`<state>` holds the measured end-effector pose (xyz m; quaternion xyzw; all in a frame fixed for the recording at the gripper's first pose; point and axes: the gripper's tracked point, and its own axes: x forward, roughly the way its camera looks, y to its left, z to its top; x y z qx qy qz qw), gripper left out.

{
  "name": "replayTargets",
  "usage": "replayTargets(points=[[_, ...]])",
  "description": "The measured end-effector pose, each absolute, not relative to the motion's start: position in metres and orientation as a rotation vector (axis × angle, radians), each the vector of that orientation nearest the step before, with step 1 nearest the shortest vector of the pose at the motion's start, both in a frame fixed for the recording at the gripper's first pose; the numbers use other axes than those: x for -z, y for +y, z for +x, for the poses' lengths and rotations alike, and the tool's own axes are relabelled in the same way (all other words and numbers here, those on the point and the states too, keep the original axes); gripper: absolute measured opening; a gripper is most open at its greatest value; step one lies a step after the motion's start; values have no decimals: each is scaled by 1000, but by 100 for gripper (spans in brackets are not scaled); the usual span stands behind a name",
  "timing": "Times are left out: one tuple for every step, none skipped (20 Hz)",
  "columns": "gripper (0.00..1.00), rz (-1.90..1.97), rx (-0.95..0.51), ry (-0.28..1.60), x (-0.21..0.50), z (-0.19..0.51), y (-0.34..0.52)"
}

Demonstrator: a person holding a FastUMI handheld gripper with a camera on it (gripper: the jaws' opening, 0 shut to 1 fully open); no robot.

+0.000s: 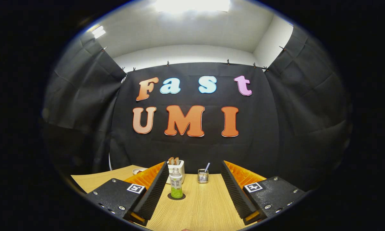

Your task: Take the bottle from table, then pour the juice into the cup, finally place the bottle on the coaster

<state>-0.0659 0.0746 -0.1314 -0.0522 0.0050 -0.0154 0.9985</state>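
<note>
Wide apart stand the jaws, nothing between the pads, the gripper (194, 189) held low over the wooden table (198, 208) and looking straight down its length. Both fingers (154, 192) reach forward, one on either side, and the gap between them is bare wood. And look at the bottle (176, 183): upright, white cap on top, pale label round its middle, a band of green juice in the bottom. It stands on a dark round coaster (176, 196), just ahead of the fingers and closer to the left one than the right, almost beside that finger's inner face but not touching it. Right behind the bottle sits a white toaster (179, 166) with two brown slices of toast (173, 160) poking up out of it. Over to the right of that, beyond the fingers and roughly level with the toaster, is a small glass cup (203, 176) with a thin stick or straw leaning in it; whether any liquid is inside, I cannot tell. Past the left finger, a small white dish (138, 170) peeks out on the table near the back edge. Black cloth hangs behind it all, with a bright ceiling light (192, 4) above
</note>
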Motion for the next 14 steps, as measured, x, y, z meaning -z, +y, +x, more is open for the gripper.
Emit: replayTargets(points=[[97, -98, 32, 11, 131, -66, 73], [97, -90, 31, 16, 132, -65, 70], [97, -82, 36, 24, 132, -66, 67], [97, -77, 43, 29, 132, -67, 61], [97, -76, 50, 30, 130, -67, 57], [97, -78, 56, 31, 128, -68, 53], [97, -82, 59, 32, 125, -69, 49], [97, -85, 64, 29, 120, -69, 44], [97, -86, 68, 22, 116, -70, 41], [97, -81, 64, 14, 110, -70, 40], [97, -76, 58, 11, 107, -70, 39], [97, -67, 50, 5, 104, -71, 40], [97, -54, 43, -1, 100, -72, 40], [97, -42, 38, -5, 97, -72, 38]])
